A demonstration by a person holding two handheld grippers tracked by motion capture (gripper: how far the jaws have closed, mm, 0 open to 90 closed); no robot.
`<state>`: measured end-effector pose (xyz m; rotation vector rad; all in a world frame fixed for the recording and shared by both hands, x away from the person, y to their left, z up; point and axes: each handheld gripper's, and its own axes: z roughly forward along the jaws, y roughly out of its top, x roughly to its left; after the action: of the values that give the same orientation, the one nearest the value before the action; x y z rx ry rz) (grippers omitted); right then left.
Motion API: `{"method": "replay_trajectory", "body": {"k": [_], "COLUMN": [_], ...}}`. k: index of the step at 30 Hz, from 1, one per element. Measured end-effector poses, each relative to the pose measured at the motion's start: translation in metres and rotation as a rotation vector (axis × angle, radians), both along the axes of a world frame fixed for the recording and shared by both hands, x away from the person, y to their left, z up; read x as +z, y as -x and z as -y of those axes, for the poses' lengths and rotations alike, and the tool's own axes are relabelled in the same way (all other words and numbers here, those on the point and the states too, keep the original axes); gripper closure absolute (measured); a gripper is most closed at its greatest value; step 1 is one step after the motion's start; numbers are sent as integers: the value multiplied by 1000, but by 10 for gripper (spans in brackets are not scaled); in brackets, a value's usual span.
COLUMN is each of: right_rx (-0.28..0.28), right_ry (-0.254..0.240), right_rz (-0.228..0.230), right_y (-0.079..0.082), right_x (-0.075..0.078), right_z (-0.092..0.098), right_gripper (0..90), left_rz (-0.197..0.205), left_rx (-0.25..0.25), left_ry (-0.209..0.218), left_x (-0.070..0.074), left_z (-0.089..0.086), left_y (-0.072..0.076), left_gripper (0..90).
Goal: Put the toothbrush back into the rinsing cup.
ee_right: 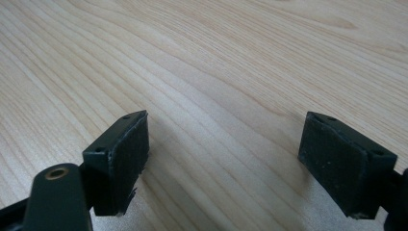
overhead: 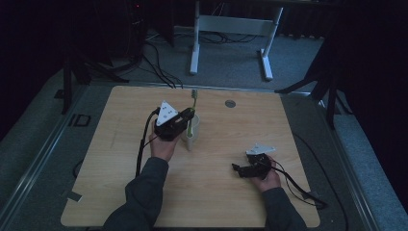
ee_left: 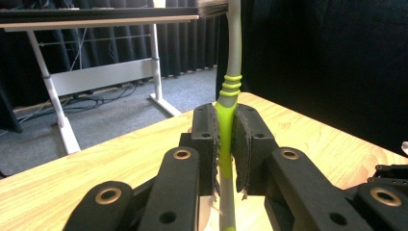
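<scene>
High view alone shows cup (overhead: pixel 192 133) under gripped toothbrush (overhead: pixel 192 111).

We see our right gripper (ee_right: pixel 223 163) with jaws spread wide, nothing between them, seemingly just above the wooden table (ee_right: pixel 216 57).

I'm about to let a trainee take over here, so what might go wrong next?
The left tool grips the toothbrush on its narrow handle, so it may twist or slip between the pads. The brush stands in a light-looking cup; a sideways pull might tip it. The right tool lies open on the table, too far off to steady the cup.
</scene>
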<state>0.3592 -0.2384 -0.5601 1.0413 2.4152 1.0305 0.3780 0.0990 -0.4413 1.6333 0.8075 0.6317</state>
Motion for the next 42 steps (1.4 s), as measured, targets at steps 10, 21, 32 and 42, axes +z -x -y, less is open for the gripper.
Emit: {"method": "replay_trajectory", "body": {"k": [10, 21, 32, 42], "right_rx": [0, 1, 1, 1], "right_ry": [0, 1, 1, 1], "right_rz": [0, 0, 0, 0], "right_y": [0, 0, 0, 0], "right_x": [0, 0, 0, 0], "right_z": [0, 0, 0, 0], "right_gripper": [176, 176, 176, 176], "left_rz": [-6, -12, -21, -22], "left_rx": [1, 1, -4, 1], "left_ry": [-1, 1, 0, -22], "left_x": [-3, -7, -10, -15], "left_z": [-3, -2, -1, 1], "left_y": [0, 1, 2, 3], "left_gripper": [806, 805, 805, 804]}}
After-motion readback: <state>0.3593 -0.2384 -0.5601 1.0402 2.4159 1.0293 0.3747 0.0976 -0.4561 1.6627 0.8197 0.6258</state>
